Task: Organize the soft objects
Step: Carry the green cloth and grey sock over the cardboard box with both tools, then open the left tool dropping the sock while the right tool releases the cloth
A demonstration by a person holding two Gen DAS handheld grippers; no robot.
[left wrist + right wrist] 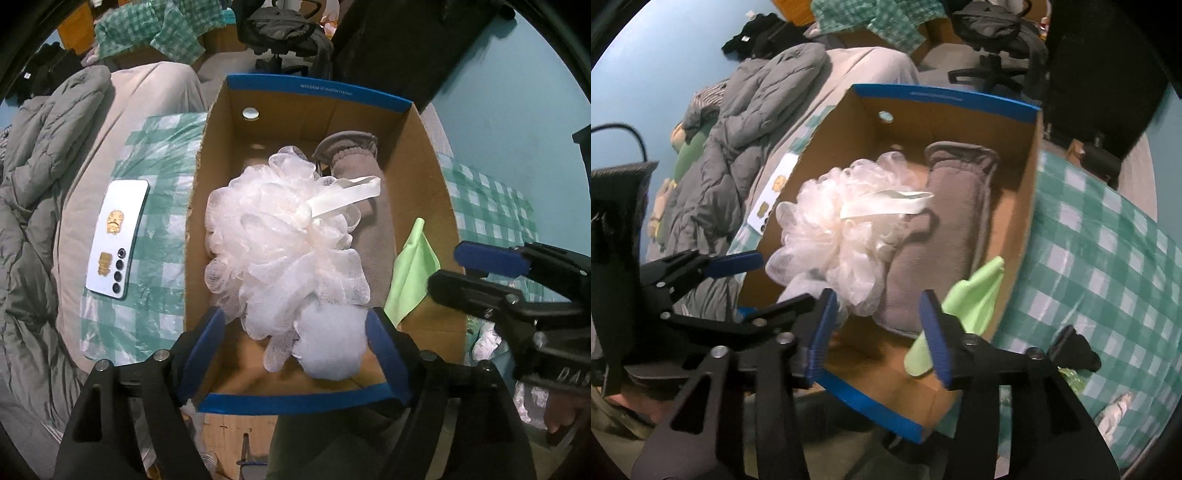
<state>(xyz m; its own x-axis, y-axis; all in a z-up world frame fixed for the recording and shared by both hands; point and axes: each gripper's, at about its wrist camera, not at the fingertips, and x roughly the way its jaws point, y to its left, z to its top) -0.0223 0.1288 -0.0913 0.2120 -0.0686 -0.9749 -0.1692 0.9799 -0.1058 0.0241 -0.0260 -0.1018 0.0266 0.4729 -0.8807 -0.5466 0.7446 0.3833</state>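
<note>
A cardboard box [317, 90] [942, 96] with a blue rim stands on the bed. Inside it lie a white mesh bath pouf [273, 236] [831, 229] with a ribbon loop, a pale blue soft ball [328, 343] [798, 288], a grey cloth [354, 155] [945, 229] and a green cloth [413, 269] [975, 291] leaning on the right wall. My left gripper [295, 350] [764, 284] hangs open over the box's near end, the soft ball lying loose between its fingers. My right gripper [879, 332] [465, 275] is open above the near right corner, beside the green cloth, gripping nothing.
A white phone [116, 236] [768, 206] lies on the green checked sheet [155, 221] [1108, 258] left of the box. A grey quilt [33, 166] [738, 129] is bunched further left. An office chair [993, 62] with clothes stands behind the box.
</note>
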